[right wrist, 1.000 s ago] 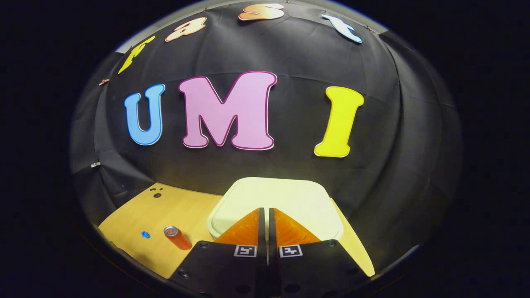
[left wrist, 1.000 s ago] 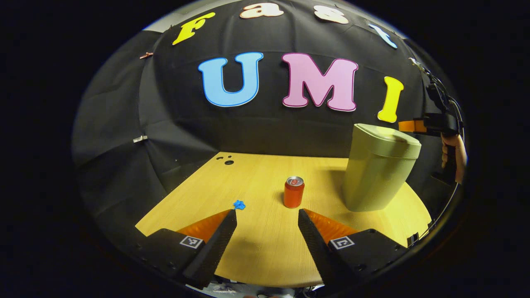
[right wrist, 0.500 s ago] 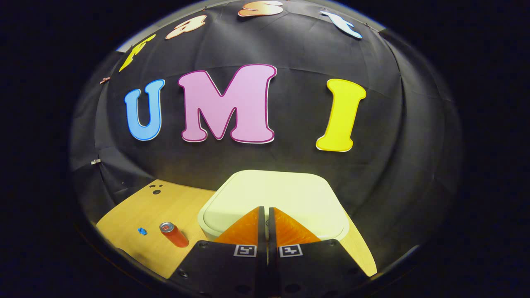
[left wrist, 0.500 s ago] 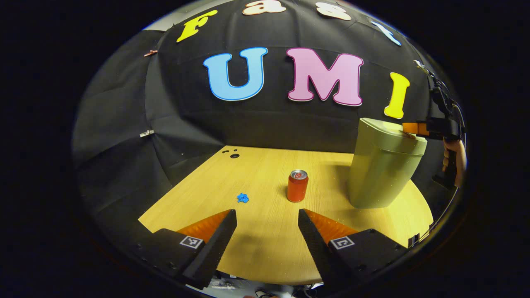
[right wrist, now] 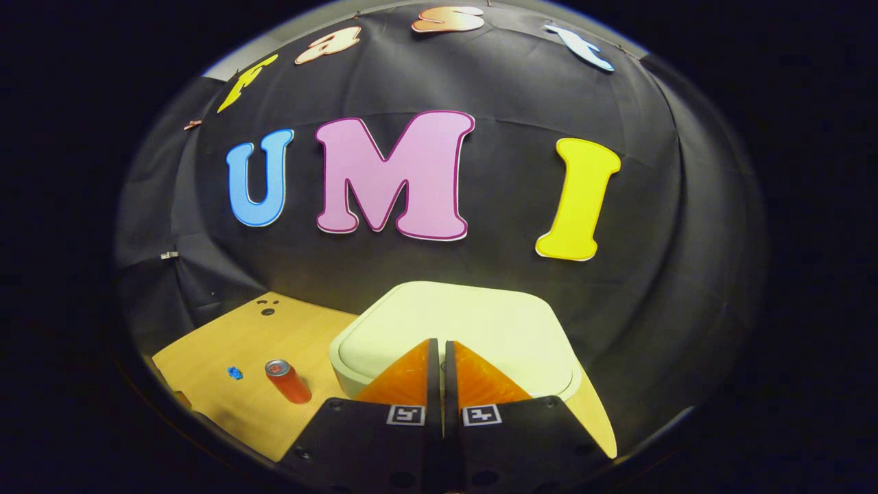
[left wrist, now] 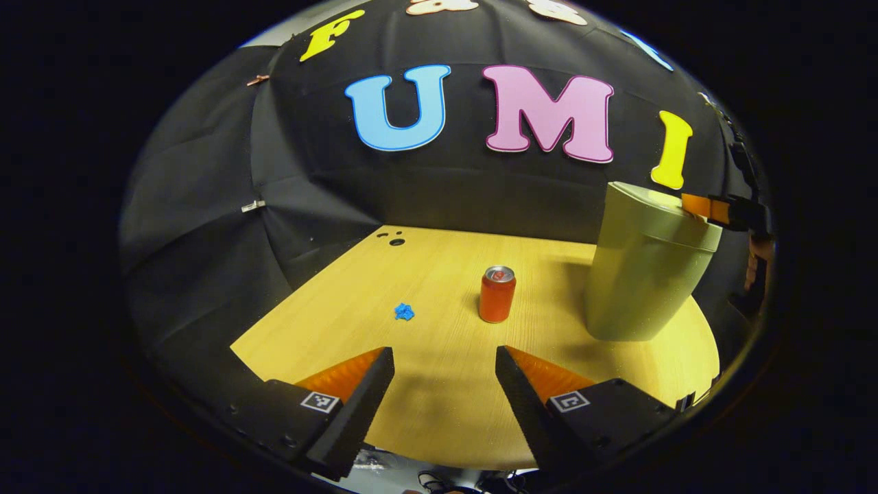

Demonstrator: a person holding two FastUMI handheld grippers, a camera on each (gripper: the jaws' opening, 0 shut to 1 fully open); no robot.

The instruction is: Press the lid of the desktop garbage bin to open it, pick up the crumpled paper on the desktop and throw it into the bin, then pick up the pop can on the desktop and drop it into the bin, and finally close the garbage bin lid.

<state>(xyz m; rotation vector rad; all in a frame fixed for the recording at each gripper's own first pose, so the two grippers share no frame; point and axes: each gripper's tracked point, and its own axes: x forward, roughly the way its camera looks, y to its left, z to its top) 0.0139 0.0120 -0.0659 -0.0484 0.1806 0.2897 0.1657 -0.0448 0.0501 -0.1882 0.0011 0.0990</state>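
Observation:
A pale green bin [left wrist: 645, 274] stands at the right of the wooden desktop [left wrist: 439, 384], its lid [right wrist: 453, 326] closed. My right gripper [right wrist: 439, 346] is shut with nothing held, its tips resting on the near edge of the lid; it also appears in the left gripper view [left wrist: 696, 204] on the lid's right edge. A red pop can [left wrist: 496, 294] stands upright mid-table, also seen in the right gripper view [right wrist: 287, 381]. The small blue crumpled paper [left wrist: 404, 312] lies left of the can. My left gripper [left wrist: 444, 357] is open above the desk's near edge, short of both.
Small holes [left wrist: 396, 241] mark the desktop's far left corner. The black cloth wall closes in behind and on the left. A hand [left wrist: 754, 264] holds the right gripper beyond the bin.
The right gripper has come down and forward onto the lid's near edge. The left gripper has risen and tilted slightly, so the can, paper and bin sit higher in its view.

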